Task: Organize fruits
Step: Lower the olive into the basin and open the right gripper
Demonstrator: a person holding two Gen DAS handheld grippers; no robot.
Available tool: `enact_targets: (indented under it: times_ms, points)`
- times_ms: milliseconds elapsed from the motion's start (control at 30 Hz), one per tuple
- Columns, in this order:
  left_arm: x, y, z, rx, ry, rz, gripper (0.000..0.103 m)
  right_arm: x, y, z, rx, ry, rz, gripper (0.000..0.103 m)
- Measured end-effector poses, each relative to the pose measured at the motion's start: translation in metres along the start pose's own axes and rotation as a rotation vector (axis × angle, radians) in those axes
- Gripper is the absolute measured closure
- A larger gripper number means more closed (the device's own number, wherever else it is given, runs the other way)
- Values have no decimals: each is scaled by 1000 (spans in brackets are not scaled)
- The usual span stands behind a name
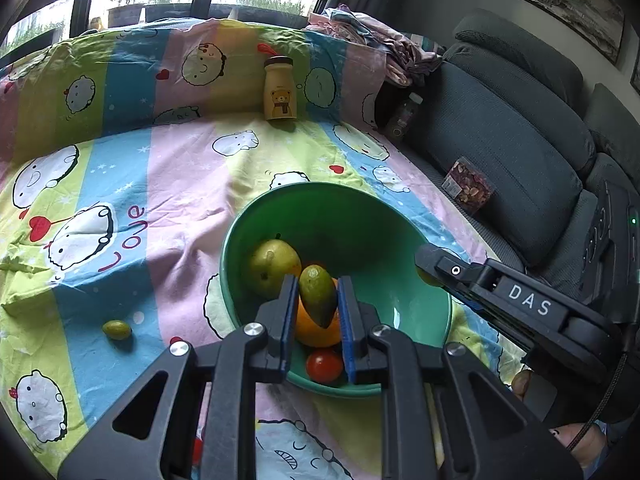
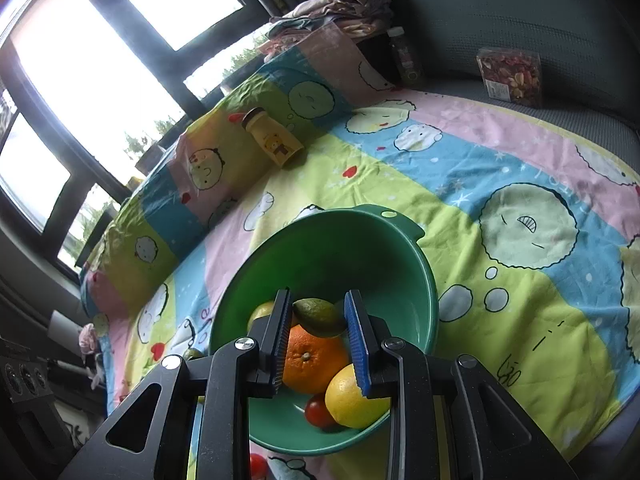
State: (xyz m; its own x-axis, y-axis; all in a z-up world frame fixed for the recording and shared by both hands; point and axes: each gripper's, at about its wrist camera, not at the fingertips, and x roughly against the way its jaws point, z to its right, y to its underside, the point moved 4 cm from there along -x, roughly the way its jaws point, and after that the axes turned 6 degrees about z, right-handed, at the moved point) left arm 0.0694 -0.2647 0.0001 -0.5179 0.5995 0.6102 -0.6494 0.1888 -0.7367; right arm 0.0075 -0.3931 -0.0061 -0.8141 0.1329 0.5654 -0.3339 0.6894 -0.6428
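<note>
A: What is gripped by the left gripper (image 1: 318, 304)?

B: A small green fruit (image 1: 318, 295) is pinched between its nearly closed pads, directly above the green bowl (image 1: 352, 216).

A: And the right gripper (image 2: 320, 332)?

B: A second green fruit (image 2: 320, 317) is clamped between its narrowly set pads, also over the bowl.

A: What is held in the bowl?

B: An orange (image 2: 314, 360), a lemon (image 2: 352, 400), a tomato (image 2: 318, 411) and a pear (image 1: 274, 266) are seen inside it. Another small green fruit (image 1: 117, 329) is left on the sheet (image 1: 180, 184), left of the bowl. A yellow bottle (image 1: 279, 90) is stood beyond the bowl.
</note>
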Motion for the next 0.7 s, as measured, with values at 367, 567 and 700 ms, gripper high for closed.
enact_targets:
  times_ms: [367,567,700]
  points:
    - [-19,8,5,-12,19,-40,84,-6,1,10,-24,51,-23,74]
    - [-26,9,6,-14,24,-52,84,-7,3,9,-25,53,-34,74]
    - [-29,11,8,-17,21,-58,84,-8,4,9,-20,58,-39,74]
